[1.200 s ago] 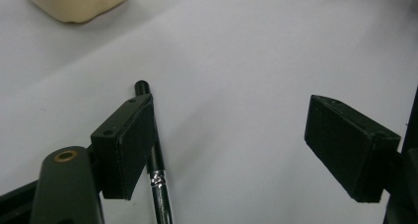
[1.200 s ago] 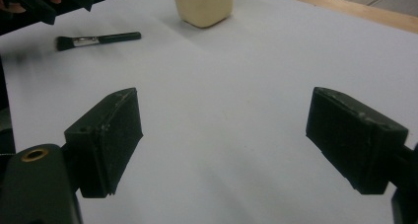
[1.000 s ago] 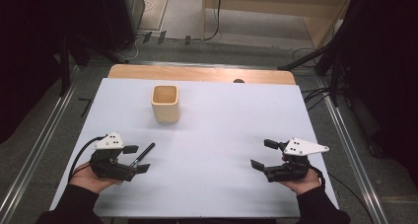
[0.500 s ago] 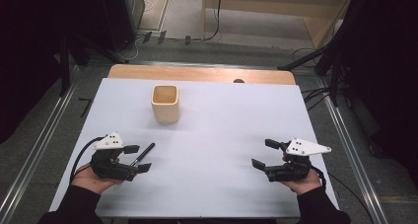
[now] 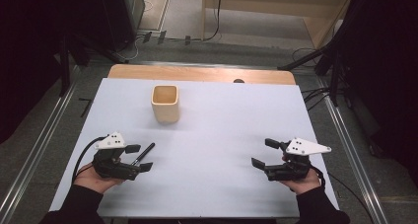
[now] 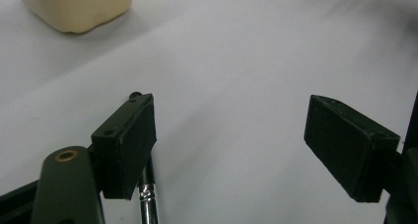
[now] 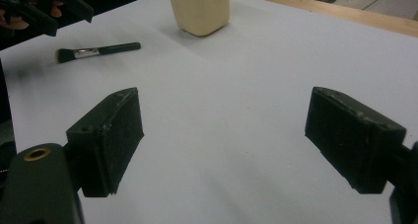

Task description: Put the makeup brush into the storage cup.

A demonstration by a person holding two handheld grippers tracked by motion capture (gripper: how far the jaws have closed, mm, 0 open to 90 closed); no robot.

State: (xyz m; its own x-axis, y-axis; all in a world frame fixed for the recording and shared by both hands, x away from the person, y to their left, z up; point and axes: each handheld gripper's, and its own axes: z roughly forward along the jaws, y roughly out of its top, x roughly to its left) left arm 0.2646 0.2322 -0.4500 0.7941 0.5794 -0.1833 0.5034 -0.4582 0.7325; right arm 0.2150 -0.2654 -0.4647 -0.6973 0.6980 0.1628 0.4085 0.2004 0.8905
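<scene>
Since the brush [image 5: 143, 154] lies flat on the white worktop [image 5: 222, 135] just beside your left tool [image 5: 139, 158], with its handle running under the near jaw in the left gripper view, it is the thing to go for. It looks light, thin and stiff, with soft bristles at one end and a metal collar [image 6: 145, 193] behind them; expect it to roll or skid on the smooth sheet. Take it by the dark handle, across its width, not by the bristles. Your left tool stands wide open and empty, low over the sheet. Farther up the worktop stands the cream cup [image 5: 165, 103], upright and well apart from the brush. Your right tool [image 5: 263, 154] is also open, holding nothing.
</scene>
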